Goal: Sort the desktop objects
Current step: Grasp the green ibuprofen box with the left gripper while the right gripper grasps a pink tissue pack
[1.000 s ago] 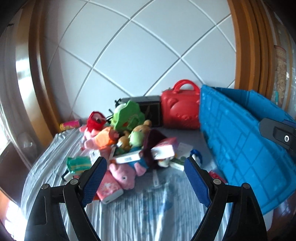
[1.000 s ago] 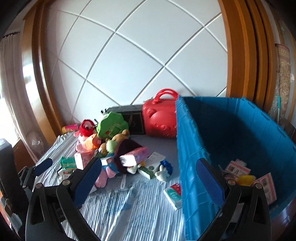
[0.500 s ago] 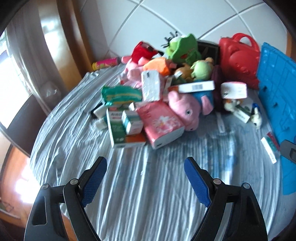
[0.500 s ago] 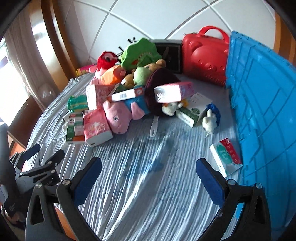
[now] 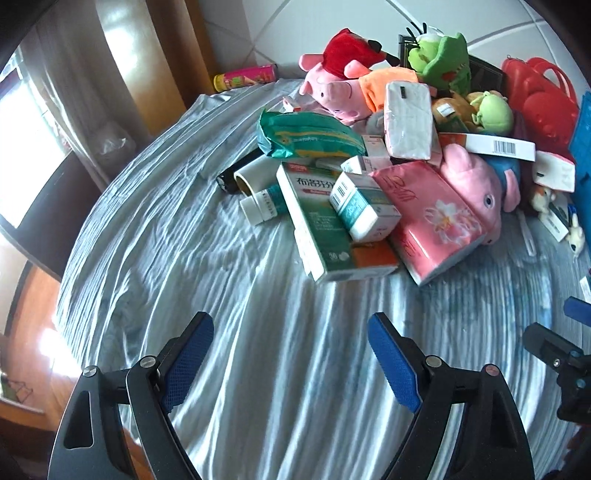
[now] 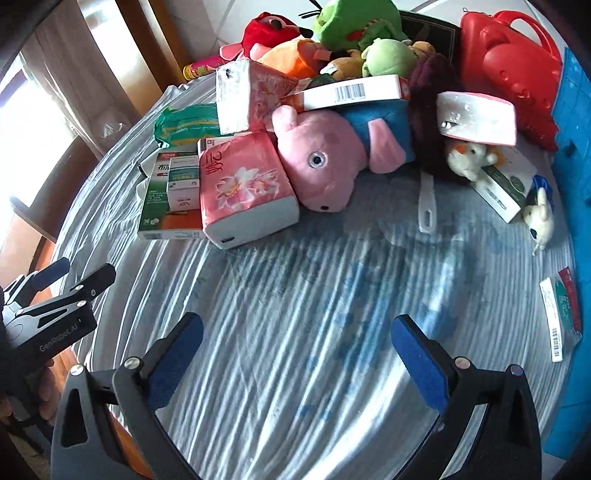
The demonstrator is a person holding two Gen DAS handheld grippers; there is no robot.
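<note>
A heap of toys and packets lies on a table under a grey striped cloth. Nearest the front are a green and white medicine box, a pink tissue pack and a pink pig plush. Behind them sit a teal packet, a white tissue pack, a green frog plush and a red plush. My left gripper hovers open over bare cloth in front of the medicine box. The right gripper is open too, short of the tissue pack, holding nothing.
A red plastic case stands at the back right beside a blue crate wall. A small flat packet and a white toy lie near the crate. A wooden frame and curtain border the left.
Both grippers have tilted down and moved in closer to the pile. The wall has left both views and the cloth fills them. Both stay open.
</note>
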